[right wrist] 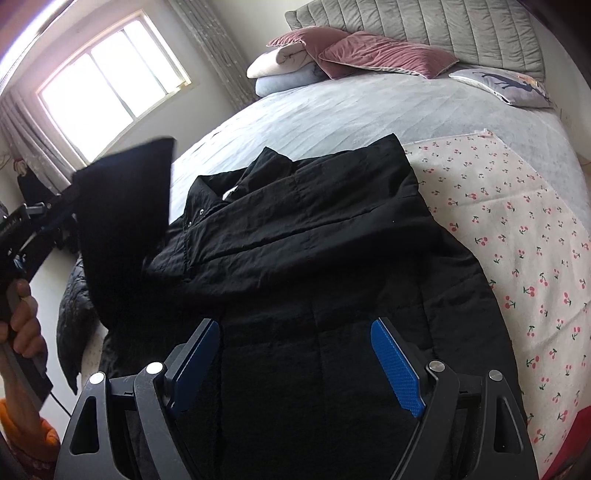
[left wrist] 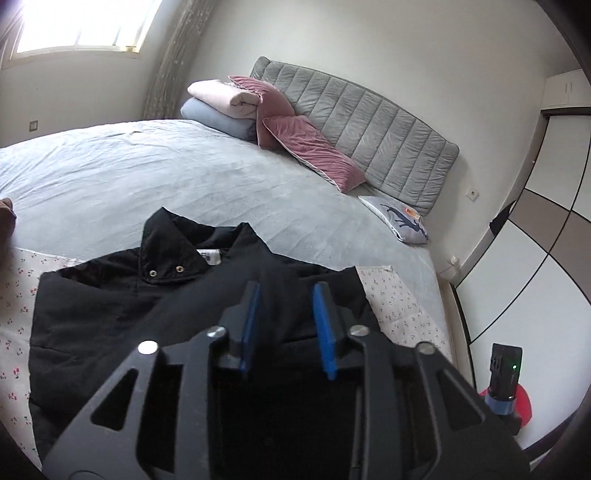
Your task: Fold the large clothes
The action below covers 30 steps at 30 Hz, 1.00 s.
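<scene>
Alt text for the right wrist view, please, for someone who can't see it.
A black jacket lies spread on a cherry-print cloth over a grey bed, with the right gripper above its lower part, jaws wide apart and empty. At left, the left gripper lifts a black sleeve. Pink pillows rest at the headboard.

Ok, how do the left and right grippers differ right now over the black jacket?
The left gripper has its jaws narrow, clamped on a sleeve of the jacket; the right gripper has its jaws spread wide and holds nothing. The left gripper lifts that sleeve off the bed; the right gripper hangs over the jacket's lower body, which lies flat. Both have black frames and blue pads.
</scene>
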Each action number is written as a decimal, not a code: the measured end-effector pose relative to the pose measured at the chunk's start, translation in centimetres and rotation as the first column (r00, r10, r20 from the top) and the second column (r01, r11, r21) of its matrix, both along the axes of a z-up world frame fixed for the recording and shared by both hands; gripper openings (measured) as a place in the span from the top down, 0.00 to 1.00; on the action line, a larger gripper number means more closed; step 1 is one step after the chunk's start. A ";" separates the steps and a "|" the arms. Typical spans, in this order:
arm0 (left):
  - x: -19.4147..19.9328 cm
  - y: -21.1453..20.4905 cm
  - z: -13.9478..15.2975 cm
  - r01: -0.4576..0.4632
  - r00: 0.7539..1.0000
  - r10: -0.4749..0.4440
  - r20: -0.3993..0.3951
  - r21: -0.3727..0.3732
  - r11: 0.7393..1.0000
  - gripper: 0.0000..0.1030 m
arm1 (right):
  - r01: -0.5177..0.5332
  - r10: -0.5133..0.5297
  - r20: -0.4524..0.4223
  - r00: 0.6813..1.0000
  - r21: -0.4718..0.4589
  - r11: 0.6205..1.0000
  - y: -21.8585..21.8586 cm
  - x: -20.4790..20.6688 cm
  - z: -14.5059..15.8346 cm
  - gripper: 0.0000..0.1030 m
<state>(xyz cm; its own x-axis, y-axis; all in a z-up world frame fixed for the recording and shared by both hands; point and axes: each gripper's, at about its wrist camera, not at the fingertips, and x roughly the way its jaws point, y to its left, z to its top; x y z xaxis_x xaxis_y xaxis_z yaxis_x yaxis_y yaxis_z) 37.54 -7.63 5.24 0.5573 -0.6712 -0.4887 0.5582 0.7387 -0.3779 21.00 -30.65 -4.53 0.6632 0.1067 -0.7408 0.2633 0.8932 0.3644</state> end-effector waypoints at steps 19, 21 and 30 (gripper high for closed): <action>4.7 17.7 -11.8 -0.248 0.957 0.270 -0.101 0.196 0.949 0.62 | -0.102 0.095 0.042 0.995 0.203 0.974 2.5 6.1 0.5 0.17; 5.2 17.1 -12.0 -0.226 0.960 0.252 -0.122 0.190 0.955 0.64 | -0.081 0.075 0.032 0.997 0.269 0.960 2.3 9.3 -0.7 0.17; 4.1 13.6 -15.5 -0.156 0.981 0.184 -0.066 0.301 0.941 0.64 | -0.070 0.088 -0.051 0.995 0.287 0.955 4.0 18.6 -8.3 0.88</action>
<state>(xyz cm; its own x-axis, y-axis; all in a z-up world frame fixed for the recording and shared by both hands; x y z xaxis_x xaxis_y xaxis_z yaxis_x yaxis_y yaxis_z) 41.65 5.95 -10.29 0.5941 -0.3893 -0.7039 0.3876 0.9053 -0.1736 39.57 -26.66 -12.84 0.5972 0.3691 -0.7121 0.2266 0.7740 0.5913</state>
